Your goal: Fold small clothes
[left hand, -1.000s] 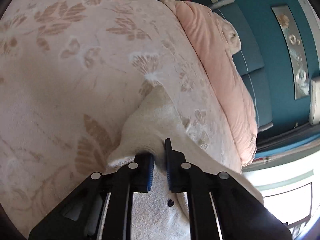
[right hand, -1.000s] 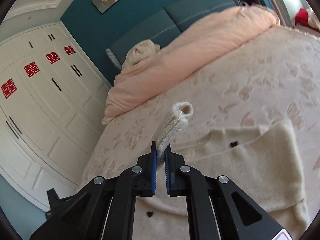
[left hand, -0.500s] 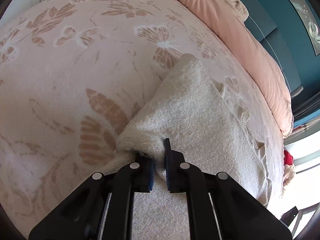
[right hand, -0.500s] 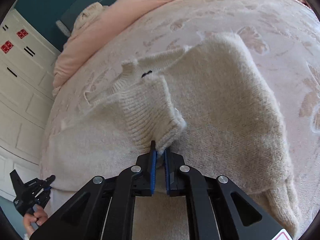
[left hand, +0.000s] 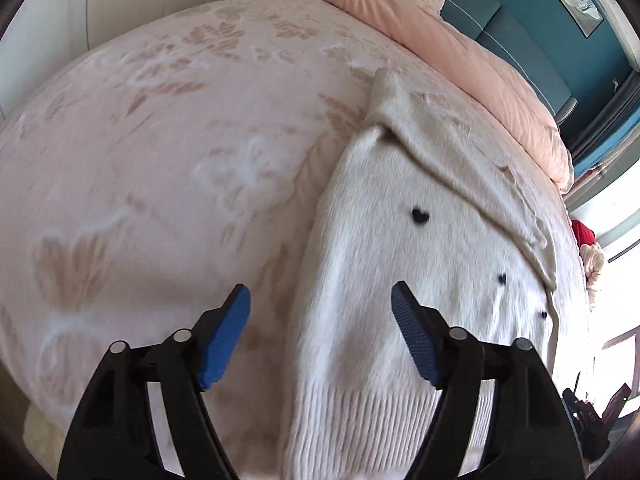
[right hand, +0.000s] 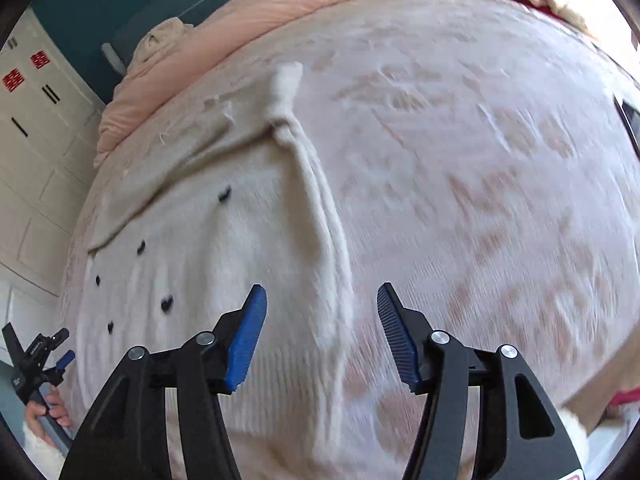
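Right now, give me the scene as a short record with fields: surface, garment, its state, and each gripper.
surface: floral bedspread
garment: cream sweater with small dark hearts
state: lying flat, both sleeves folded in
left gripper: open, jaws just opened, gripping nothing
right gripper: open, jaws just opened, gripping nothing
behind: pink duvet

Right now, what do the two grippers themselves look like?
Both match: the left gripper and right gripper have black angular frames with cut-out openings, round silver pivot bolts, and two fingers faced with ribbed blue pads. A fuzzy white sleeve cuff shows on the hand at the picture's edge.
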Demonstrator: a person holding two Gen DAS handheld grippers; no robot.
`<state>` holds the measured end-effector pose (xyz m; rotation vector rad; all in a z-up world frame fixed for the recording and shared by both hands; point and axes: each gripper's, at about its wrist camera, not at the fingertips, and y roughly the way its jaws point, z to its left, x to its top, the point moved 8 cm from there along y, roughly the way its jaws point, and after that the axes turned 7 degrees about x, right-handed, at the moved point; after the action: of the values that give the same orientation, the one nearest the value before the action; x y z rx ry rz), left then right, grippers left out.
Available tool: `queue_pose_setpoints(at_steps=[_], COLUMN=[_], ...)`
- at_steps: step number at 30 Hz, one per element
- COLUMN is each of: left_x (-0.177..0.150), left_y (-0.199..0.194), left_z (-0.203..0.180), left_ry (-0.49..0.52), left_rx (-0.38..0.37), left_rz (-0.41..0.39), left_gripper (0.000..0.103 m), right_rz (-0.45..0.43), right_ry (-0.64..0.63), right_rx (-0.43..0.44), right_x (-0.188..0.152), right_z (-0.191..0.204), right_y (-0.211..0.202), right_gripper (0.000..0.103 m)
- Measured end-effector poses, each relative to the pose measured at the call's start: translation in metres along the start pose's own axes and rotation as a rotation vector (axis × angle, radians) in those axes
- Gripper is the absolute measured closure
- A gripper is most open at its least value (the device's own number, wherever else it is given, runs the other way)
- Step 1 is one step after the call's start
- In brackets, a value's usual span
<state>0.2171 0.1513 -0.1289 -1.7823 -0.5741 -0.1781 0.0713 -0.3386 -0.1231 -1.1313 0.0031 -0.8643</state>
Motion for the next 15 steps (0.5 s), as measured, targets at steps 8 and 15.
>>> queue_pose_setpoints(at_steps=[8,15], left_x=[-0.068,-0.053], left_y=[-0.014,-0.004], left_z=[0.002,-0.012], left_ry=[-0.147,-0.208], left_rx=[-0.104,-0.139], left_rz=[0.065,0.058], left_gripper=[0.012,0.037], right_rz=[0.090,0.053], right_ry=[0.072,0.145], right_rx=[0.114,0.210], right_x=[-0.080,-0.054], right_z=[0.006,0.033], right_y=[0.005,0.028], right_gripper=[0.026,0.036])
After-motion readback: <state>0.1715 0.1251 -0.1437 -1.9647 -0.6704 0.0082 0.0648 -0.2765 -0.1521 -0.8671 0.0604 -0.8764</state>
